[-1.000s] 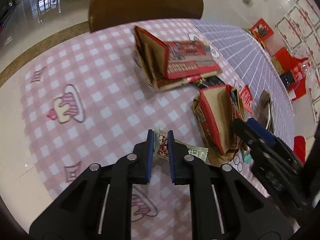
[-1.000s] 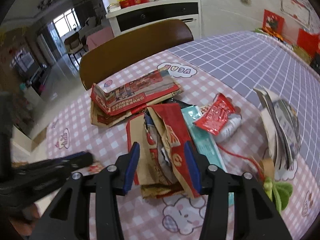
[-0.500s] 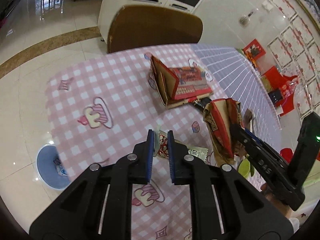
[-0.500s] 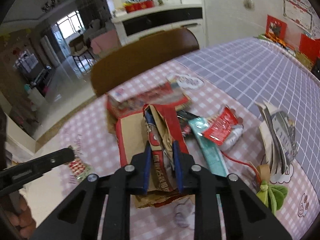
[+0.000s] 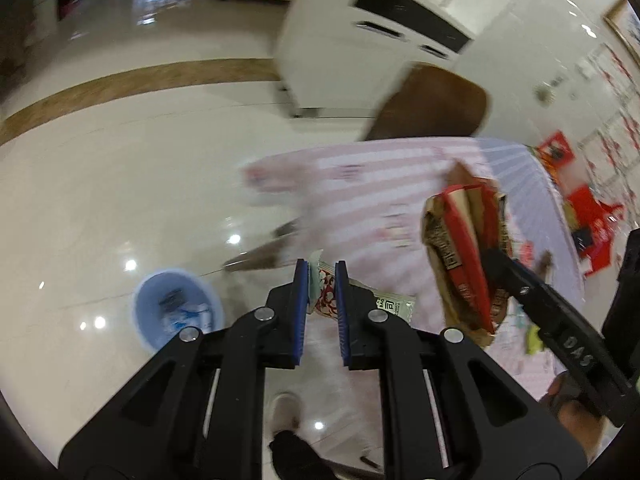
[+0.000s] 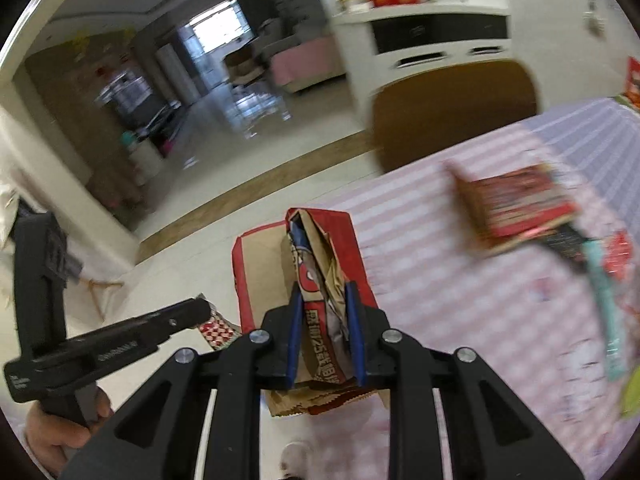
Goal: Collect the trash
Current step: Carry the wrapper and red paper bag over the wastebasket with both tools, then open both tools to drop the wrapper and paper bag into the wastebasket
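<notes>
Snack wrapper [image 5: 326, 294]: a small red-and-white printed packet, pinched between the blue pads of the left gripper [image 5: 322, 288]; its pale tail sticks out to the right, clear of the table.
Paper bag [image 6: 320, 280]: crumpled red-and-brown, clamped by the right gripper [image 6: 325, 332]; the fingers are nearly together, with the bag standing up between them.
Bin [image 5: 140, 308]: a light-blue bucket on the tiled floor, down and left of the left gripper, already holding some bits of trash — my guess is both loads are headed there.
Table [image 5: 360, 184]: pink checked cloth, blurred; a flat red carton [image 6: 516, 204] and loose wrappers lie on it.
Risk: the wrapper is held by one end only, so a quick swing could slip it out short of the bin; the bag is bulky and may catch the rim or spill.
Left view only: shows the bin — the right view does not.
Right view only: shows the trash left on the table.
</notes>
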A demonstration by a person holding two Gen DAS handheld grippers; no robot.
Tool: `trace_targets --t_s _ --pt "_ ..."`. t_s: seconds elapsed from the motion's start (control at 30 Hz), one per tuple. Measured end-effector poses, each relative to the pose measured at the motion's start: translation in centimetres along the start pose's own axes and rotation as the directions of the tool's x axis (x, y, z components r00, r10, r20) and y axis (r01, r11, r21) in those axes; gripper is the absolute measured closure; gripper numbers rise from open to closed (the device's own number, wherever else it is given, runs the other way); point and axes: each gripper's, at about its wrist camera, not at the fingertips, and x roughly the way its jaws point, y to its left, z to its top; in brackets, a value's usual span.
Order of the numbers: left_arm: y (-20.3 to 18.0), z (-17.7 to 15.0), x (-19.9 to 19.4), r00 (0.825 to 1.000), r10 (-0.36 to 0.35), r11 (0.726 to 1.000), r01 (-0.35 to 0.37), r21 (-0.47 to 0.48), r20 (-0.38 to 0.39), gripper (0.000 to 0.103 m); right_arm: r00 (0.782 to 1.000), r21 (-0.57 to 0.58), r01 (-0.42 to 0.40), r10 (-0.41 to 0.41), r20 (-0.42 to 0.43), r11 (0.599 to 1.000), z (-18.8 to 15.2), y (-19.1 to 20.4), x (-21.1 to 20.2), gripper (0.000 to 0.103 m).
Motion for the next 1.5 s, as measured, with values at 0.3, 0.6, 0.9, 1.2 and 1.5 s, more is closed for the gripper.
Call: trace_targets --t_s 0.3,0.6,0.9,1.2,1.5 --pt "14.2 -2.2 -0.4 0.988 0.139 0.980 -0.147 -0.136 -0.071 0.090 0.976 -0.044 -0.093 0.082 -0.200 0.995 -3.9 10.8 9.9 0.083" --pt "22.6 -3.8 1.3 0.976 0.161 0.961 -0.189 -0.202 -0.144 0.090 0.929 -0.007 -0.077 0.069 -0.365 0.997 -8.7 15.5 19.3 0.082" --pt "26.2 -4.4 2.7 0.970 0.160 0.957 -0.198 -0.211 -0.186 0.090 0.892 0.007 -0.030 0.030 -0.451 1.000 -10.7 17.3 24.4 0.067" --pt "26.9 -4.8 4.2 0.962 0.157 0.955 -0.206 -0.214 -0.223 0.090 0.885 0.006 -0.005 0.008 -0.465 1.000 -10.8 17.8 23.9 0.064" --pt "25.0 -4.3 6.0 0.957 0.152 0.963 -0.199 -0.180 -0.245 0.090 0.902 -0.008 0.008 -0.011 -0.432 1.000 -10.0 17.0 22.1 0.061"
